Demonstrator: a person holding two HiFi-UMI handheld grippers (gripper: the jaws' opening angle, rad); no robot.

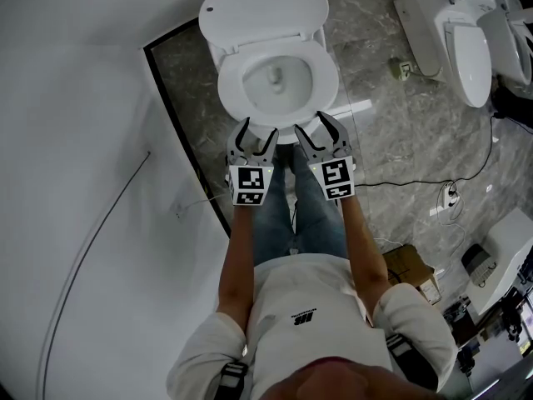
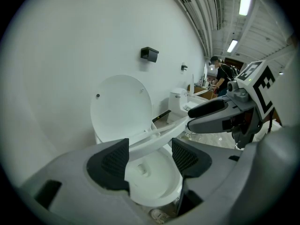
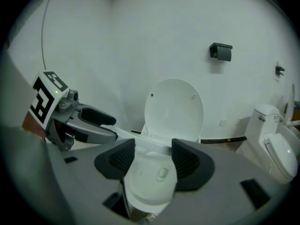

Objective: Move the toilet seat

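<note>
Toilet seat (image 1: pixel 227 83), one, clamped at front by two claws: left claw (image 1: pixel 258 132), right claw (image 1: pixel 314 127)

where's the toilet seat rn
Head view, top centre: the toilet seat is over the bowl, in front of the upright lid, its front edge gripped by the left gripper and right gripper.

We count three white ceramic toilets: the open centre toilet (image 1: pixel 262 11), then a second toilet (image 1: pixel 466 57) and a third toilet (image 1: pixel 515 36) to its right. It carries one white oval toilet seat (image 1: pixel 231 90). At its front rim we count two grey two-jaw grippers: left gripper (image 1: pixel 258 132) and right gripper (image 1: pixel 312 125).
</note>
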